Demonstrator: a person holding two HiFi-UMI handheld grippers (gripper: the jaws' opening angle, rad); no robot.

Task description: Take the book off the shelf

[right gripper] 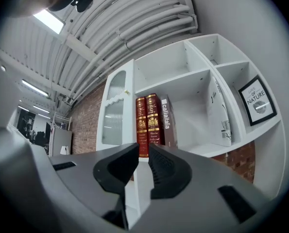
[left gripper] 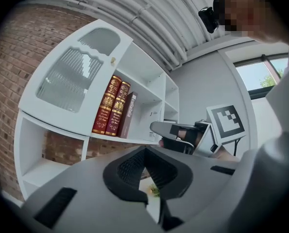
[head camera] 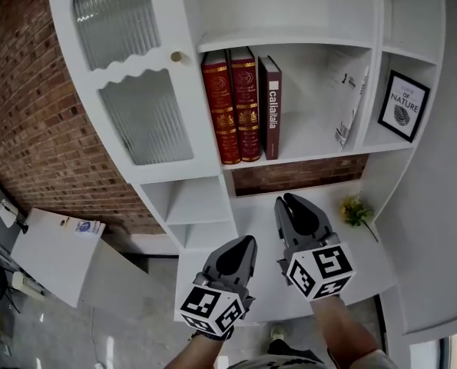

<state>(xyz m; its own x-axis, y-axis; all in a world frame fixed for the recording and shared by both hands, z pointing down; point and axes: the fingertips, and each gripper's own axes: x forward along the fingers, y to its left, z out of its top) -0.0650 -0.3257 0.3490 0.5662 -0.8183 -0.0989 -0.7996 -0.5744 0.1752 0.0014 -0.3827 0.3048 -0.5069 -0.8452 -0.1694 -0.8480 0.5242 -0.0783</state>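
Three books stand upright at the left of a white shelf compartment: two red ones with gold print [head camera: 220,114] [head camera: 245,106] and a dark brown one [head camera: 271,106] on their right. Below that shelf, over the white ledge [head camera: 251,206], my right gripper [head camera: 284,201] points up at the books with a narrow gap between its jaws and nothing in it. In the right gripper view the red books [right gripper: 147,123] show just beyond its tips [right gripper: 144,147]. My left gripper [head camera: 247,243] is lower and to the left, its tips touching, empty. The left gripper view shows the books [left gripper: 116,108] far off.
A ribbed-glass cabinet door [head camera: 132,91] with a small knob [head camera: 177,56] borders the books on the left. A white booklet [head camera: 349,98] leans at the compartment's right side. A framed print [head camera: 403,104] stands in the right-hand compartment. A small yellow plant [head camera: 355,210] sits on the ledge.
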